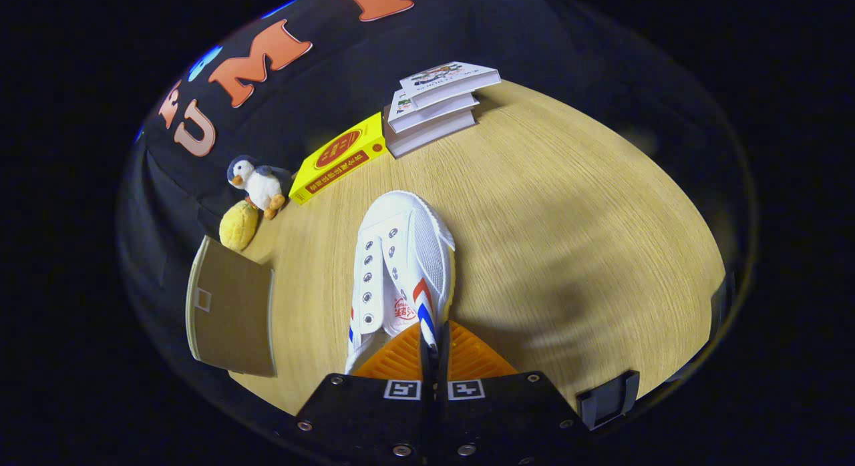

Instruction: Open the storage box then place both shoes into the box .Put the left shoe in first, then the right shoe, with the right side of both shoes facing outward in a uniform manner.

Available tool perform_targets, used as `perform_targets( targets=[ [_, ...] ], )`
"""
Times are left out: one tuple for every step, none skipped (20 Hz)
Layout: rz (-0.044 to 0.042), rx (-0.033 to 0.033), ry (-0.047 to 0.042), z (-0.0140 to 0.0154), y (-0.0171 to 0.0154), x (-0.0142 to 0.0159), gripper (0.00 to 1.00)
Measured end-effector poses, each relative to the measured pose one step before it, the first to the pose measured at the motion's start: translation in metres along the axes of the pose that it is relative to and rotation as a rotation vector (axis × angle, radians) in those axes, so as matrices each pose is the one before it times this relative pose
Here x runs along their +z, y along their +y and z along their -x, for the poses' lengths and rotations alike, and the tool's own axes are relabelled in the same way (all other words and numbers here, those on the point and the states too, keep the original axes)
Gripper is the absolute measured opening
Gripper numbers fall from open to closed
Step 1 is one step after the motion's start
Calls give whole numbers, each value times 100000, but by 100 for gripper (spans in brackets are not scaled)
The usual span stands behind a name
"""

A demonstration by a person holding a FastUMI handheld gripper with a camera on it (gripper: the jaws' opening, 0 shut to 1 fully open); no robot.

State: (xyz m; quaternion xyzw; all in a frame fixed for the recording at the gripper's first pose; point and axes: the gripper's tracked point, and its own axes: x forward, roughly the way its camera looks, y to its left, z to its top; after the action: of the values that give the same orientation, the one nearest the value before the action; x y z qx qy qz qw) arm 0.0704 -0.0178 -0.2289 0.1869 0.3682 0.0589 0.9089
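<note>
Gripper: we saw our gripper (433, 346) with its two fingers pressed nearly together, pinching the side wall of the shoe at its collar.
Shoe: the white canvas sneaker (401, 266) with red and blue stripes was held between our fingers, its toe pointing away toward 12 o'clock, over the table.
Table: a light wooden tabletop (568, 212) lay under the shoe.
Flap: a brown cardboard panel (230, 309) sat at about 9 o'clock of the shoe; we could not tell if it belonged to the storage box.
Toys: at 10 o'clock, farther off, a penguin plush (257, 182) stood just above a yellow plush (238, 225).
Yellow box: beyond the toe, at 11 o'clock, lay a yellow box (340, 159).
Books: farthest, at 12 to 1 o'clock, a stack of books (437, 102).
</note>
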Motion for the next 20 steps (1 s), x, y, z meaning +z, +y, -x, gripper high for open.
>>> perform_targets(
  targets=[
    [-1575, 1379, -745, 454, 1209, 407, 0],
    [275, 533, -1123, 704, 1065, 527, 0],
    [875, 117, -979, 563, 1051, 293, 0],
    [976, 324, -674, 513, 1211, 192, 0],
    [826, 508, -714, 510, 1373, 119, 0],
    [628, 425, -733, 467, 1349, 88, 0],
    [409, 378, -118, 364, 1528, -102, 0],
    [214, 320, -429, 394, 1569, -75, 0],
    [347, 757, -280, 749, 1920, -348, 0],
    [58, 983, -61, 269, 1926, -163, 0],
    [218, 1220, 149, 218, 2054, -270, 0],
    [761, 1106, 43, 206, 2054, -330, 0],
    [1172, 1077, -336, 151, 2141, -194, 0],
    [1328, 1162, -380, 171, 2085, -172, 0],
    [1170, 1330, -461, 132, 2185, -168, 0],
    [979, 1548, -492, 67, 2142, -169, 0],
    [715, 1516, -287, 58, 2002, -129, 0],
    [429, 1332, -83, 26, 1766, -222, 0],
    [299, 1112, -207, -146, 1753, -154, 0],
    [632, 776, 7, -248, 1436, -199, 0]
  ],
)
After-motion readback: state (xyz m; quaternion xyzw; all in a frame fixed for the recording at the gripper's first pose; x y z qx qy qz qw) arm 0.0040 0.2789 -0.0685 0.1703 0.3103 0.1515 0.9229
